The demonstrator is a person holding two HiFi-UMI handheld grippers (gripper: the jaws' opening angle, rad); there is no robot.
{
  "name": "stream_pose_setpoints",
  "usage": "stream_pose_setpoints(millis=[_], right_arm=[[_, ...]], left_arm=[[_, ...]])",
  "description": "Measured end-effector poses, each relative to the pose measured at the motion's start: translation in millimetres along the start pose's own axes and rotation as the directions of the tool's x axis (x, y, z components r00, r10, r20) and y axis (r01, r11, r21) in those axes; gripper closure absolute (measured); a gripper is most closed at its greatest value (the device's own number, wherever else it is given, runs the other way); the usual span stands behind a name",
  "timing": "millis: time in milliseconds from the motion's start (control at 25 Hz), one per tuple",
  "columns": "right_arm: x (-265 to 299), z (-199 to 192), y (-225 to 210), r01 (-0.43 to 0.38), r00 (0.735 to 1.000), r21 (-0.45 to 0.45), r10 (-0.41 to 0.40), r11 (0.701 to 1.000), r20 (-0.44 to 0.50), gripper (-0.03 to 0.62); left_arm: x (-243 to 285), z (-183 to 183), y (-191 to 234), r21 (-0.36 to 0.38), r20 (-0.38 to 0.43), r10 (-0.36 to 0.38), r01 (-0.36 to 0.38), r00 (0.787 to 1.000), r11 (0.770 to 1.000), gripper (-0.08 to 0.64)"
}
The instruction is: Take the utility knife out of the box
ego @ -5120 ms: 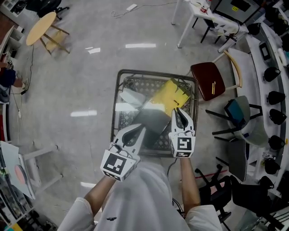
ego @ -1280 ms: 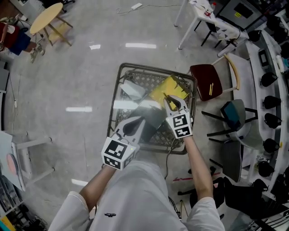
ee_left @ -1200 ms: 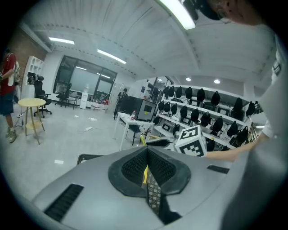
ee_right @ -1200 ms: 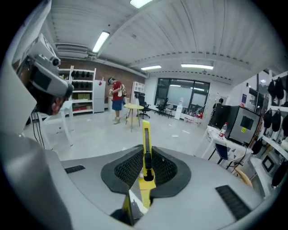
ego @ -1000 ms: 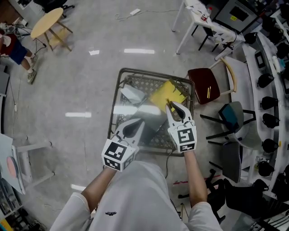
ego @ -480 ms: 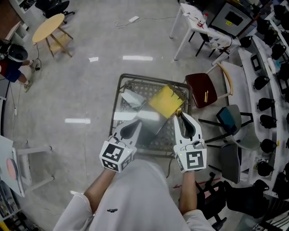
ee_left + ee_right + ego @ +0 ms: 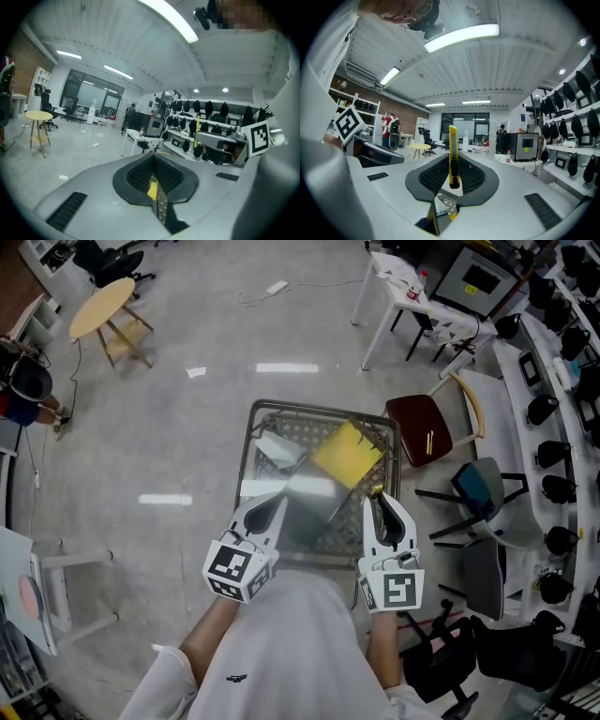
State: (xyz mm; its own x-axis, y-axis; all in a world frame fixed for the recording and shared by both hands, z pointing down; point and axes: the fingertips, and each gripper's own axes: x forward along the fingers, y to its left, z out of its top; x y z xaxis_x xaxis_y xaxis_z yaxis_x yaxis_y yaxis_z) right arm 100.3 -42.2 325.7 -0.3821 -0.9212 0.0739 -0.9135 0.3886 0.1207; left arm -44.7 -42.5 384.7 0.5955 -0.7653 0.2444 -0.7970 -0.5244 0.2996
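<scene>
1. Right tongs [image 7: 379,499]: clamped on the utility knife [image 7: 453,154], gripping its yellow body upright between the pads, upper end poking well above them.
2. Hold that pinch firm and even. A slim, smooth handle like this would probably pivot or slide if the squeeze eased.
3. Avoid rolling the wrist during the carry; upright and steady looks safest for a bladed tool. Cannot tell whether the blade is extended.
4. Left tongs [image 7: 277,502]: pressed together, nothing visible between the pads, hovering over a grey sheet [image 7: 305,507], possibly the box's lid. Beside the right tongs, but apart.
5. Leave the left side out of the knife's path, or rest it on the grey sheet should the box need steadying.
6. Knife's place now: out of the yellow box [image 7: 347,454] and raised over the near right part of the desk [image 7: 319,409]. Judged nearly done, with only a set-down remaining.
7. Choose a bare stretch of the desk's lattice top beside the box, lower slowly, and lay the knife flat across the lattice rather than end-first, since a thin tool could likely slip through a gap.
8. Spread the pads only once the knife rests fully.
</scene>
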Motion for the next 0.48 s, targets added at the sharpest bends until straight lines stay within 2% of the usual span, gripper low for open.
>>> stream_pose_setpoints(millis=[480], right_arm=[[1,-3,-2,0.025,1.0,0.021,-0.025,0.999,0.0,0.545]], left_arm=[[0,11,0,0.02,0.021,-0.011,0.01,1.0,1.0,0.557]])
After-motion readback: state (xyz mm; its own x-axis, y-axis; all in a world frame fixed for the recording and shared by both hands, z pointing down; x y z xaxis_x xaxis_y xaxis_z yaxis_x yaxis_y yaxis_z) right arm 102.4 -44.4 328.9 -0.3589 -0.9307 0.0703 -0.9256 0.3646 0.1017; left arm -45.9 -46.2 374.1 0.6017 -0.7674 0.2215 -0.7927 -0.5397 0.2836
